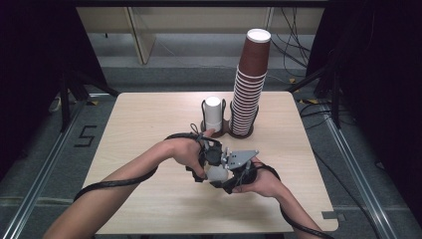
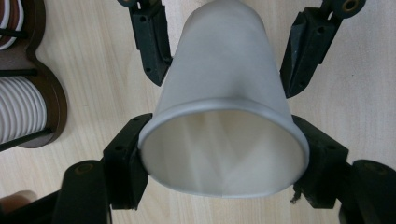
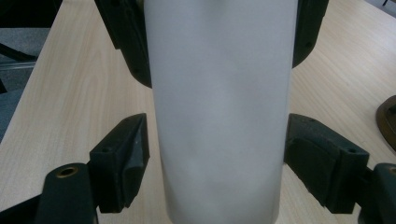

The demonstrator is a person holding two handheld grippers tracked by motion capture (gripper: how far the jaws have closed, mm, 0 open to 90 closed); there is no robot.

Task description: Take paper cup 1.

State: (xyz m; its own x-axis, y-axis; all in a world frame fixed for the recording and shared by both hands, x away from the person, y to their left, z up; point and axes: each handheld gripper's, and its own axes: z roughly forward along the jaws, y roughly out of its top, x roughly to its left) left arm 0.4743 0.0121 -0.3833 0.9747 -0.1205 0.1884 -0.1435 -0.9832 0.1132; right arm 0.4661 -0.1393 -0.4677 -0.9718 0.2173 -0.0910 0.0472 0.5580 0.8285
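Observation:
A white paper cup (image 1: 217,173) lies on its side just above the middle of the table, held between both hands. In the left gripper view its open mouth (image 2: 224,154) faces the camera, and my left gripper (image 2: 223,156) is shut on the cup at the rim, a jaw pressing on each side. My right gripper (image 3: 217,154) comes from the opposite end and straddles the cup body (image 3: 219,107). Its jaws stand close to the wall, with a thin gap at one side. Its fingers (image 2: 152,42) flank the cup's narrow end in the left gripper view.
A tall stack of brown cups (image 1: 249,94) rises from a dark wooden holder (image 1: 244,133) at the table's far middle. A shorter stack of white cups (image 1: 213,112) stands in the holder's left ring (image 2: 51,93). Bare wood table (image 1: 144,124) lies all around; cables trail from both grippers.

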